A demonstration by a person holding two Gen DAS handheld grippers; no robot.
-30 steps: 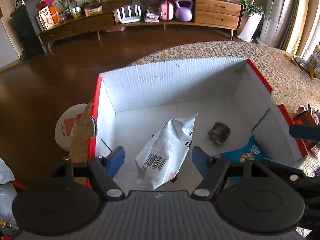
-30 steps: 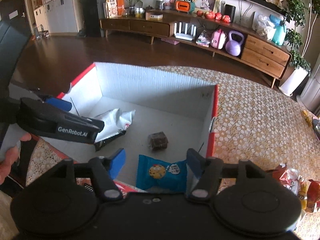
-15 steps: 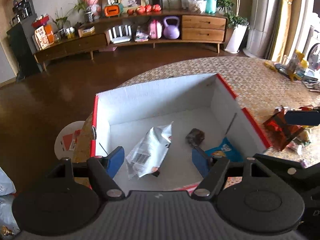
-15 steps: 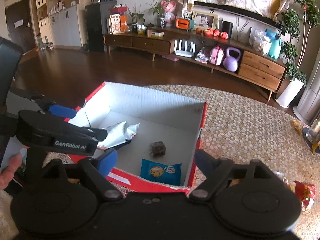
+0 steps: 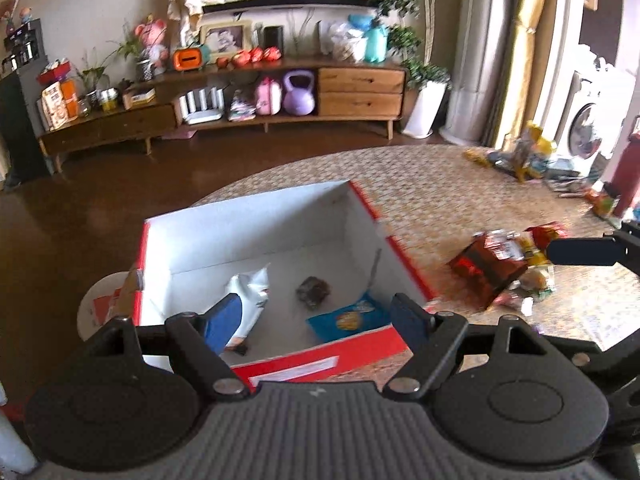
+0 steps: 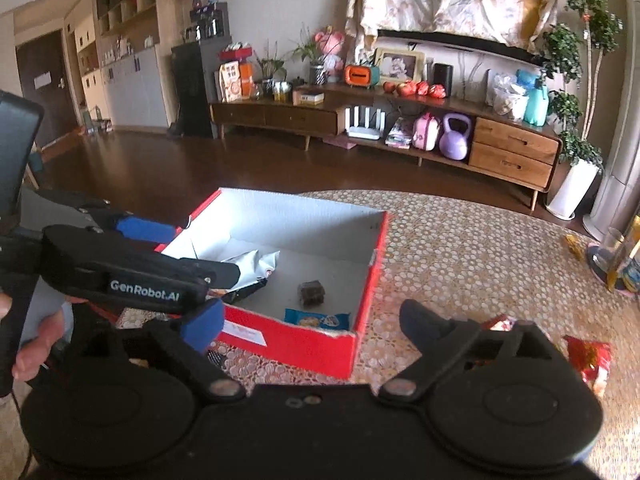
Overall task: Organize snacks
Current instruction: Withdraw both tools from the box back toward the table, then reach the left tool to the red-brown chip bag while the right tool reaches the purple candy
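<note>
A red box [image 5: 320, 360] [image 6: 304, 344] with a white inside stands on the patterned table. Inside it lie a silver packet [image 5: 252, 284] [image 6: 248, 264], a small dark wrapped snack [image 5: 314, 291] [image 6: 311, 293] and a blue cookie packet [image 5: 346, 318] [image 6: 318, 320]. My left gripper [image 5: 316, 320] hovers over the box's near edge, its jaws opening with nothing gripped. My right gripper [image 6: 312, 320] sits back from the box, jaws opening wide and empty. A pile of loose snacks [image 5: 508, 264] with a red packet lies right of the box; a red packet [image 6: 592, 356] shows beside my right gripper.
The left gripper's body [image 6: 120, 276] and a hand [image 6: 36, 344] fill the left of the right wrist view. More packets and a bottle [image 5: 524, 156] sit at the table's far right edge. A long wooden sideboard [image 5: 240, 112] stands across the dark floor.
Both grippers have pulled back and risen from inside the box, so the whole box and the snack pile now show. Both sets of jaws have spread wider, the right most.
</note>
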